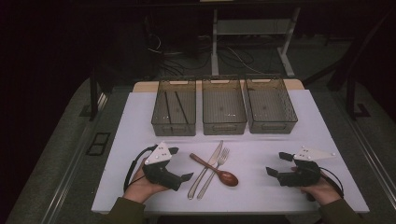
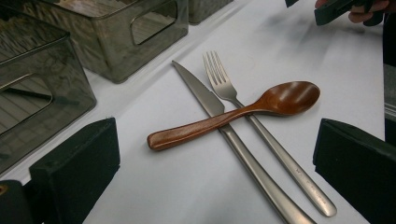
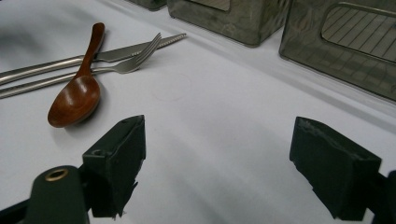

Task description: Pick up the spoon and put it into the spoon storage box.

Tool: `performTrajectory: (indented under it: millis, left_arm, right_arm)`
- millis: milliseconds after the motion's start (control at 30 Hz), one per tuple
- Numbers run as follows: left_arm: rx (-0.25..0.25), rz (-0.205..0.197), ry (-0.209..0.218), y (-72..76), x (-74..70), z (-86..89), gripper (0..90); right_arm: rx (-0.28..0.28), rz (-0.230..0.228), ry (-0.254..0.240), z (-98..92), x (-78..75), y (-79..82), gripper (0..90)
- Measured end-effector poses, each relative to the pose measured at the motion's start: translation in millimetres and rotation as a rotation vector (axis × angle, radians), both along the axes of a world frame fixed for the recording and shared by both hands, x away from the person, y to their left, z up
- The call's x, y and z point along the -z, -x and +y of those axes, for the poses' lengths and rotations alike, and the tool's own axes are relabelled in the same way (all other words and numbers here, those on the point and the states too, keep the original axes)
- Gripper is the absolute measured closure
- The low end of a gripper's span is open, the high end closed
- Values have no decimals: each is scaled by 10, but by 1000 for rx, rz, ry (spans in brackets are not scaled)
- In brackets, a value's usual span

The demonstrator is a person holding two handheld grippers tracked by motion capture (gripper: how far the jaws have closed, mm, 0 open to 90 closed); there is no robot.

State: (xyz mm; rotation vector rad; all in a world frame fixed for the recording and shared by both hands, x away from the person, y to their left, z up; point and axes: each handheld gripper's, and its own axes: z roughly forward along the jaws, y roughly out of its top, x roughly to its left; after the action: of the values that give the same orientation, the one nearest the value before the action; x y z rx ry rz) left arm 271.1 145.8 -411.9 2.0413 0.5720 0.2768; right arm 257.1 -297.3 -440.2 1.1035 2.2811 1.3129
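A wooden spoon (image 1: 215,171) lies slantwise across a steel knife (image 1: 211,158) and a steel fork (image 1: 217,164) in the middle of the white table (image 1: 261,196). My left gripper (image 1: 181,164) rests just left of the cutlery, open and empty. In the left gripper view the spoon (image 2: 224,119), knife (image 2: 205,100) and fork (image 2: 219,77) lie ahead of my left gripper (image 2: 215,172), beyond its wide-apart jaws. My right gripper (image 1: 277,163) sits right of the cutlery, open with nothing between its jaws. In its own view my right gripper (image 3: 224,163) faces bare table, with the spoon (image 3: 74,100) off to the left.
Three translucent grey bins stand in a row behind the cutlery: left bin (image 1: 173,127), middle bin (image 1: 224,127), right bin (image 1: 273,126). Two dark sticks (image 1: 180,107) lie in the left bin. The table's front edge is close to both hands.
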Motion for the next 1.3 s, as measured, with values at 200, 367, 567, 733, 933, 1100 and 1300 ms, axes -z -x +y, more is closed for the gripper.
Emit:
performTrajectory:
  millis: [200, 367, 567, 733, 933, 1100, 1300]
  left_arm:
    - [7, 2, -6, 1, 14, -33, 0]
    - [7, 2, -3, 5, 23, -44, 1]
    - [10, 10, -12, 3, 67, -51, 1]
    - [8, 13, -8, 9, 74, -39, 1]
    - [7, 13, -8, 5, 85, -29, 1]
    - [6, 10, -8, 9, 89, -22, 1]
    - [2, 17, -7, 3, 101, -14, 1]
  right_arm:
    - [-1, 34, -3, 37, -8, -7, 182]
    - [-31, 73, -11, 109, -41, -22, 167]
    - [-71, 108, -18, 242, -67, -62, 166]
    - [-106, 141, -42, 336, -97, -92, 166]
    - [-135, 151, -33, 448, -110, -125, 166]
    - [-143, 159, -30, 531, -121, -157, 167]
    - [-159, 164, -26, 591, -117, -169, 167]
